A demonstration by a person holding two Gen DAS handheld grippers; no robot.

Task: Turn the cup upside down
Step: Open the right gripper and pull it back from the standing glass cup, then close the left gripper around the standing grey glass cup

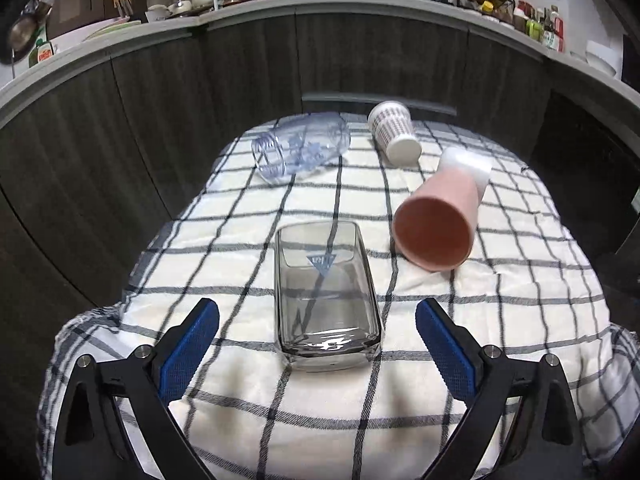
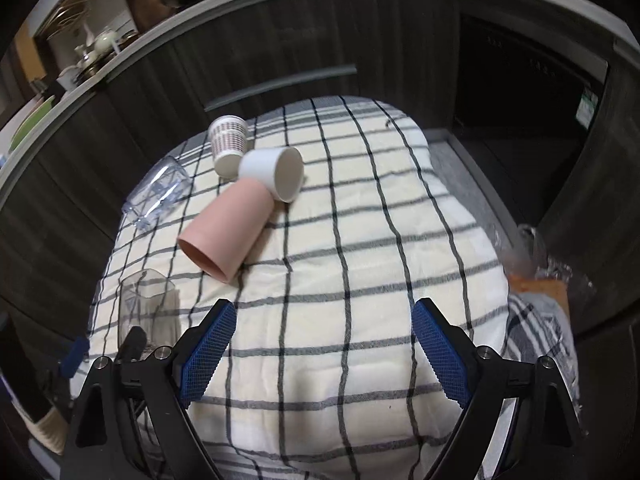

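Note:
A clear square glass cup (image 1: 326, 294) lies on its side on the checked cloth, base toward me, right in front of my open left gripper (image 1: 318, 330); its base sits between the blue pads without touching them. A pink cup (image 1: 438, 222) lies on its side to the right, mouth toward me, and also shows in the right wrist view (image 2: 228, 228). A white cup (image 2: 274, 172) lies behind it. A patterned paper cup (image 1: 394, 132) and a clear jar (image 1: 300, 148) lie at the back. My right gripper (image 2: 324, 336) is open and empty over bare cloth.
The checked cloth (image 2: 360, 240) covers a small table. Dark cabinet fronts (image 1: 240, 80) curve close behind it, with a cluttered counter above. The glass cup shows at the left edge of the right wrist view (image 2: 144, 300). A plastic-wrapped item (image 2: 536, 256) sits off the table's right side.

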